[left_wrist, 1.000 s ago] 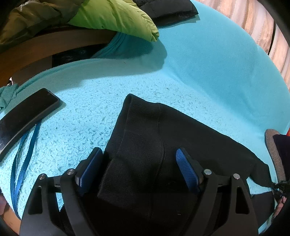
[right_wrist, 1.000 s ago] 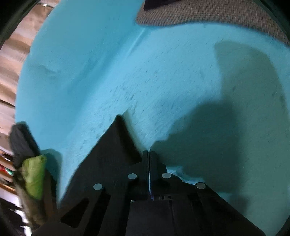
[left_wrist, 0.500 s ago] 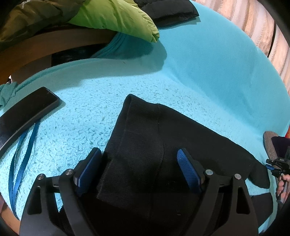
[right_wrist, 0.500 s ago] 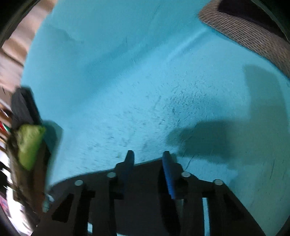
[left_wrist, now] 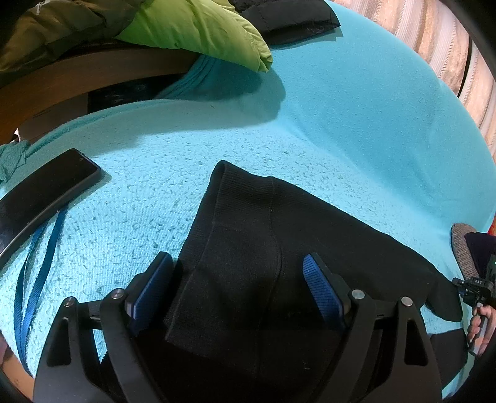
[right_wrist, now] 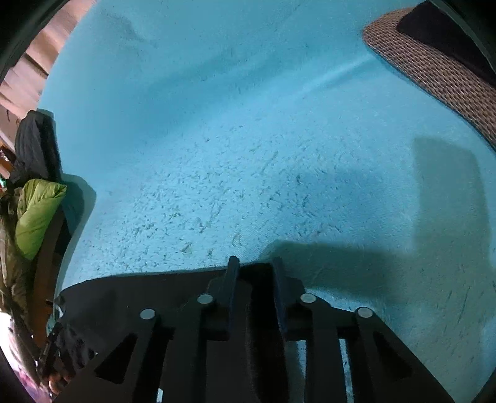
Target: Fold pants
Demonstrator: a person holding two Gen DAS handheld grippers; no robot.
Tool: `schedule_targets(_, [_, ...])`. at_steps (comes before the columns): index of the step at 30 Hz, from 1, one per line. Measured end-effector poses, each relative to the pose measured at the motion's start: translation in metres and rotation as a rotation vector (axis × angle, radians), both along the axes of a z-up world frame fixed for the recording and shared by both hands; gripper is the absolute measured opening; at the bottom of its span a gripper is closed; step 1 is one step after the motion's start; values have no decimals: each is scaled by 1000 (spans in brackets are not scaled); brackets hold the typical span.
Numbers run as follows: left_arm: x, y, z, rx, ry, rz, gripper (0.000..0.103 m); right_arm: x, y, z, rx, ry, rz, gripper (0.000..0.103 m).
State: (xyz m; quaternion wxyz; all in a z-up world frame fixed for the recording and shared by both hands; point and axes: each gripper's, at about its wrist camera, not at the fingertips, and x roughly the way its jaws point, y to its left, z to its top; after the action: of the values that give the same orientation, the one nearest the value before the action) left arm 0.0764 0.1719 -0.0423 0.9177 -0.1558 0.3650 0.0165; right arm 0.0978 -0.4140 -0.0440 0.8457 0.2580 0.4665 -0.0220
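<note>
Black pants lie flat on a turquoise blanket, waistband end toward the far left. My left gripper is open, its blue pads on either side of the waist part, low over the cloth. In the right wrist view the pants show as a dark edge at the bottom. My right gripper is open with a narrow gap, its fingers over that edge of the pants. The right gripper also shows at the far right of the left wrist view.
A black phone and a blue strap lie on the blanket at the left. A green pillow and dark clothing sit at the back. A woven cushion lies at the right.
My right gripper has opened and let go of the pants, which now lie flat. The left gripper has stayed open over the waist.
</note>
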Motion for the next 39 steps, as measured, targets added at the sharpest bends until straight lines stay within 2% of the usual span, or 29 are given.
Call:
schedule_targets(2, [0, 0, 0, -1, 0, 0, 86, -2, -2, -1, 19, -5, -11, 26])
schedule_targets(4, [0, 0, 0, -2, -1, 0, 86, -4, 0, -1, -2, -5, 2, 24])
schedule_targets(5, [0, 0, 0, -1, 0, 0, 86, -6, -1, 1, -21, -2, 10, 9])
schedule_targets(6, [1, 0, 0, -1, 0, 1, 86, -6, -1, 2, -39, 0, 24, 5])
schedule_targets(9, [1, 0, 0, 0, 3, 0, 86, -16, 4, 12, -95, -39, 3, 5])
schedule_targets(12, [4, 3, 4, -25, 23, -40, 86, -31, 19, 28, -146, -77, -93, 5])
schedule_targets(14, [4, 12, 16, -40, -4, -68, 86, -40, 32, 34, -176, -105, -136, 5])
schedule_targets(16, [5, 22, 33, 0, -61, -90, 86, -54, 46, 34, -239, -143, -162, 5])
schedule_targets(18, [16, 30, 45, 94, -96, -139, 86, -55, 48, 35, -249, -147, -154, 5])
schedule_targets(21, [55, 41, 39, 161, -18, -258, 86, -56, 47, 35, -258, -159, -151, 5])
schedule_targets(23, [72, 43, 29, 190, 18, -297, 86, -55, 46, 32, -264, -154, -147, 5])
schedule_targets(24, [79, 45, 23, 207, 26, -302, 82, -56, 47, 31, -269, -151, -145, 5])
schedule_targets(26, [90, 46, 12, 172, 48, -342, 64, -55, 49, 29, -280, -148, -135, 5])
schedule_targets(27, [92, 46, 10, 162, 52, -361, 51, -55, 49, 27, -282, -140, -132, 5])
schedule_targets(29, [94, 40, 5, 147, 65, -420, 45, -53, 50, 22, -274, -130, -132, 5])
schedule_targets(30, [95, 37, 3, 141, 76, -448, 38, -52, 48, 21, -266, -126, -134, 5])
schedule_targets(36, [101, 33, 3, 98, 83, -505, 37, -53, 45, 19, -243, -124, -143, 5])
schedule_targets(38, [102, 33, 8, 74, 68, -539, 42, -53, 46, 19, -248, -124, -141, 5])
schedule_targets(39, [99, 33, 9, 66, 59, -556, 48, -52, 45, 19, -247, -124, -141, 5])
